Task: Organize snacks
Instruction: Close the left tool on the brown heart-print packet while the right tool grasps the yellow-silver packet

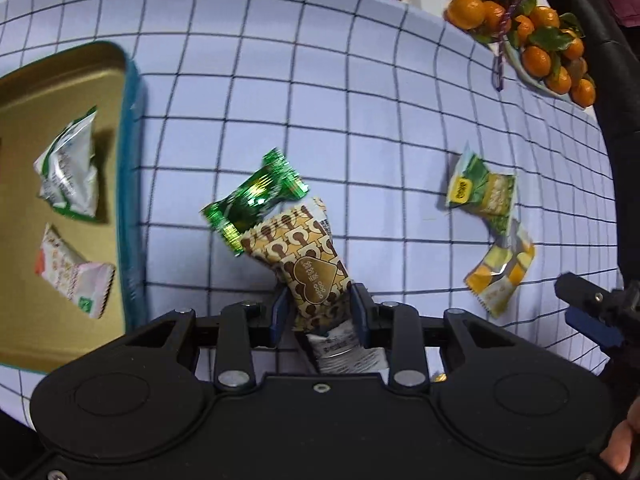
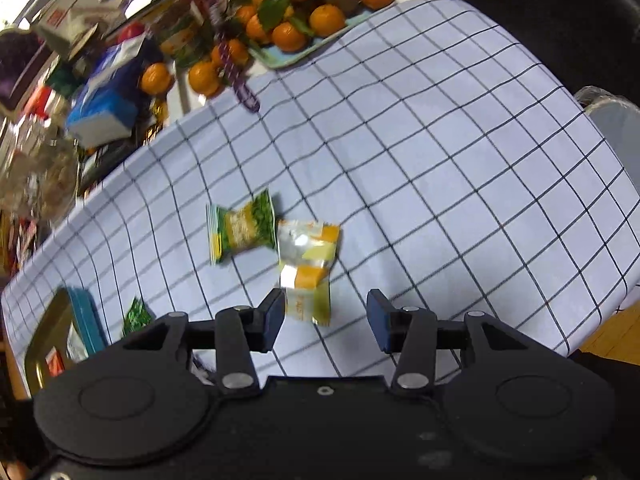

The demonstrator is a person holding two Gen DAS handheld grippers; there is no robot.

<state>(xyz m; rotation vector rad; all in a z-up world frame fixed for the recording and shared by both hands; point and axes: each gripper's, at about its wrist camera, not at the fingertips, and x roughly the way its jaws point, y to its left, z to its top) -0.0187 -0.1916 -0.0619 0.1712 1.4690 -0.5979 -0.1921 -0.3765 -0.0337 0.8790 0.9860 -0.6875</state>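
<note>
A gold-lined tin with a teal rim sits at the left edge of the checked tablecloth, already holding a green-and-white packet and a pink-and-white packet. Just right of the tin, the left gripper is clamped on a brown-and-gold snack bar, its pads pressing the wrapper's sides while the bar's long axis runs forward from the jaws, tipped toward a shiny green candy that lies at its far end; whether the two touch cannot be told. The tin lies to the left of the held bar, so the delivery likely turns on a short sideways carry over the rim.

Further right, a green-and-yellow packet and a yellow-and-white packet lie close together on the cloth. Seen from the right wrist, the right gripper stands with its jaws apart and nothing pressed between them. The yellow-and-white packet lies just ahead, offset toward the left finger, its long axis pointing roughly away from the gripper. The right hand is plainly the nearer one for this pair. A tray of tangerines stands at the far edge.
</note>
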